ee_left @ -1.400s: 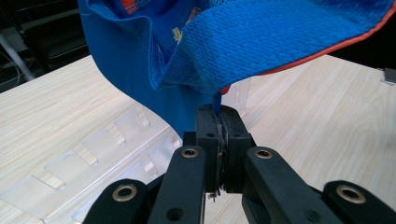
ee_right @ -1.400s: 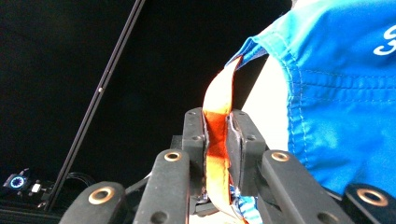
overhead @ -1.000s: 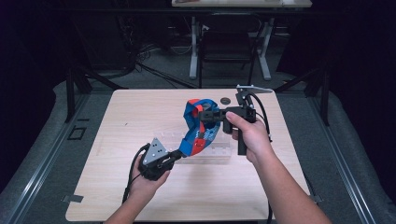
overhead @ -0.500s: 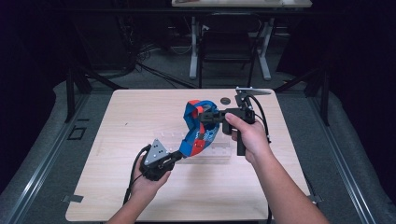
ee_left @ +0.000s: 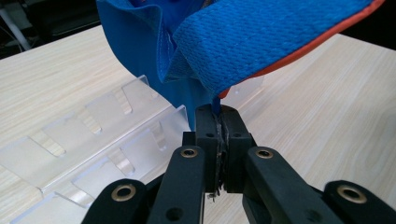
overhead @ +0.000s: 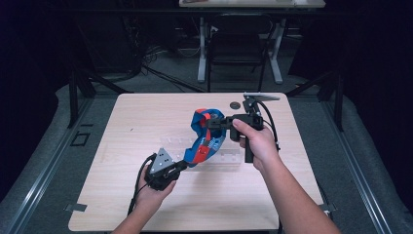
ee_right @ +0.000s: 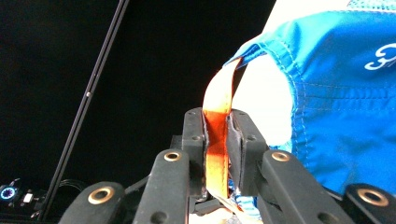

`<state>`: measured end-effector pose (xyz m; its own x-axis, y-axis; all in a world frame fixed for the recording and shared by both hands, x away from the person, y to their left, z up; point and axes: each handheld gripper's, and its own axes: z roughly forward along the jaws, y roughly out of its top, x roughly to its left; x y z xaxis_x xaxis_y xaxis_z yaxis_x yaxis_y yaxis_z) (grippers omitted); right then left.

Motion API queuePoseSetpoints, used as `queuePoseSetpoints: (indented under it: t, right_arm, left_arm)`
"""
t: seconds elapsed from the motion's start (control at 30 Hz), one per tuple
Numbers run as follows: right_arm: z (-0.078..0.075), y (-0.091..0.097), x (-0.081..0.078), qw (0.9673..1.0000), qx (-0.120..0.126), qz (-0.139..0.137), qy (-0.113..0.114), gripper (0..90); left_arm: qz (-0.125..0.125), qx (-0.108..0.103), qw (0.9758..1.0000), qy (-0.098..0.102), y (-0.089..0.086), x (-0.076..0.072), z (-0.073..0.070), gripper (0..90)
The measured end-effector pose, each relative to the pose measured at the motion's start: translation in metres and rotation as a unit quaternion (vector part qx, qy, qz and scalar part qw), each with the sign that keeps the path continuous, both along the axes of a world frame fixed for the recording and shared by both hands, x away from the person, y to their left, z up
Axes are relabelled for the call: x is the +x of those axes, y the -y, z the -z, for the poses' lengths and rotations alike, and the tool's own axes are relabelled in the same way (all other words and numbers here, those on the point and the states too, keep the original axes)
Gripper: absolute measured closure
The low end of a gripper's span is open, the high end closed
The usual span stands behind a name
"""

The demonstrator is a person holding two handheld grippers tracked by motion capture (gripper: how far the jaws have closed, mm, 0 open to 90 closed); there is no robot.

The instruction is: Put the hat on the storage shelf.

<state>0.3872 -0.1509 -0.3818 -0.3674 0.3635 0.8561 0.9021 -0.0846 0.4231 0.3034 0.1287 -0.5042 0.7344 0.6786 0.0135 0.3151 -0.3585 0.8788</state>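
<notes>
A blue fabric harness (overhead: pixel 207 139) with red-orange trim hangs stretched above the table between my two grippers. My left gripper (overhead: pixel 181 165) is shut on its lower end; in the left gripper view the jaws pinch a thin blue edge (ee_left: pixel 216 105) under a wide blue webbing band (ee_left: pixel 261 42). My right gripper (overhead: pixel 213 123) is shut on the upper end, held higher and pointing left. In the right gripper view my right gripper (ee_right: pixel 217 140) clamps an orange strap (ee_right: pixel 217 112) that joins the blue fabric (ee_right: pixel 345 116).
A clear plastic slotted rack (overhead: pixel 221 158) lies flat on the wooden table (overhead: pixel 122 126) under the harness; its ridges (ee_left: pixel 93 135) show in the left gripper view. A small dark disc (overhead: pixel 235 105) sits near the table's far edge. A chair and table legs stand beyond.
</notes>
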Motion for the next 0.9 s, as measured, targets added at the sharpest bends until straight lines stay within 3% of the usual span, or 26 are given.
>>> queuePoseSetpoints:
  t: [0.23, 0.47, 0.9]
  right_arm:
    - [0.003, 0.000, 0.000, 0.9999, -0.012, 0.002, 0.002, 76.9]
    - [-0.001, 0.003, -0.002, 1.0000, -0.005, 0.003, 0.008, 77.0]
    - [-0.003, 0.008, -0.004, 0.9999, -0.003, 0.008, 0.009, 77.4]
  left_arm:
    - [-0.005, 0.004, 1.0000, -0.007, -0.002, 0.001, 0.005, 88.1]
    - [-0.012, -0.008, 0.9997, -0.021, -0.008, 0.004, 0.008, 87.9]
    - [-0.014, -0.001, 0.9995, -0.029, -0.007, 0.007, 0.011, 87.9]
